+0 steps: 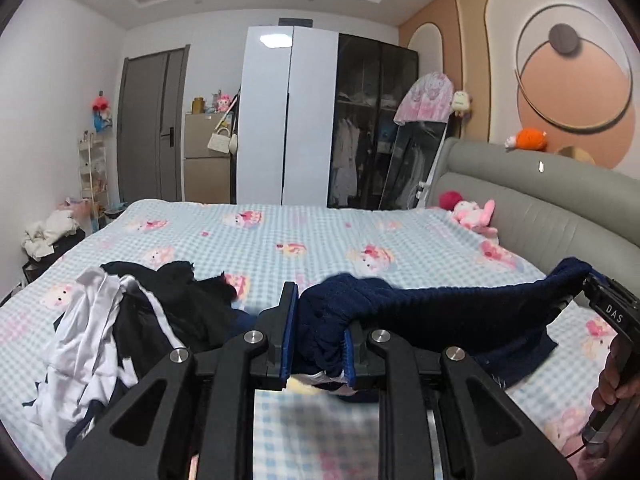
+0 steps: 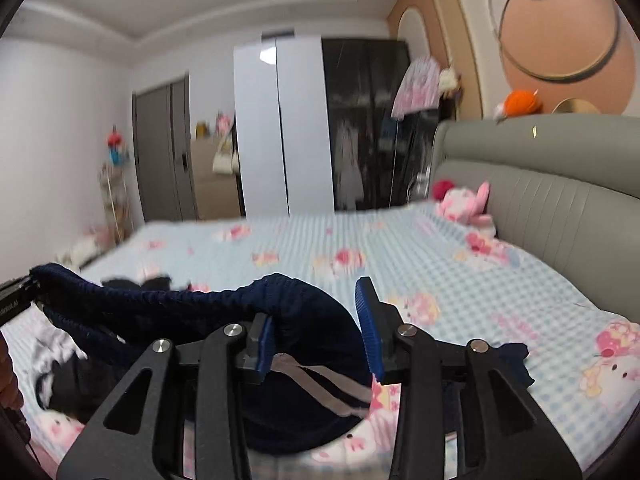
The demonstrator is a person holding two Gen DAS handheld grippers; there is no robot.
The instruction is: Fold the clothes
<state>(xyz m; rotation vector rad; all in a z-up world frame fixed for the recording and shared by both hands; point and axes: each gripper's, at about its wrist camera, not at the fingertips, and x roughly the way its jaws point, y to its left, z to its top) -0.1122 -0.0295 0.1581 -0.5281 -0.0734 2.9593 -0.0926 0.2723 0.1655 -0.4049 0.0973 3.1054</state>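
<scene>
A navy knit garment point(image 1: 440, 304) hangs stretched between my two grippers above the bed. My left gripper point(image 1: 320, 336) is shut on one bunched end of it; a white-striped hem shows under the pads. In the right wrist view the same garment point(image 2: 224, 304) runs from the left gripper at the left edge to my right gripper point(image 2: 316, 332). The right jaws stand wide apart, with cloth draped over the left blue pad point(image 2: 264, 344) and the right pad point(image 2: 370, 332) bare. The right gripper also shows in the left wrist view point(image 1: 576, 284), at the cloth's far end.
A heap of black and white clothes point(image 1: 120, 320) lies on the bed's left side. The bed point(image 1: 320, 236) has a blue checked sheet with pink cartoon prints. A grey headboard point(image 1: 540, 208) is on the right, with a pink plush toy point(image 1: 474, 214) beside it. Wardrobes point(image 1: 328, 120) stand beyond.
</scene>
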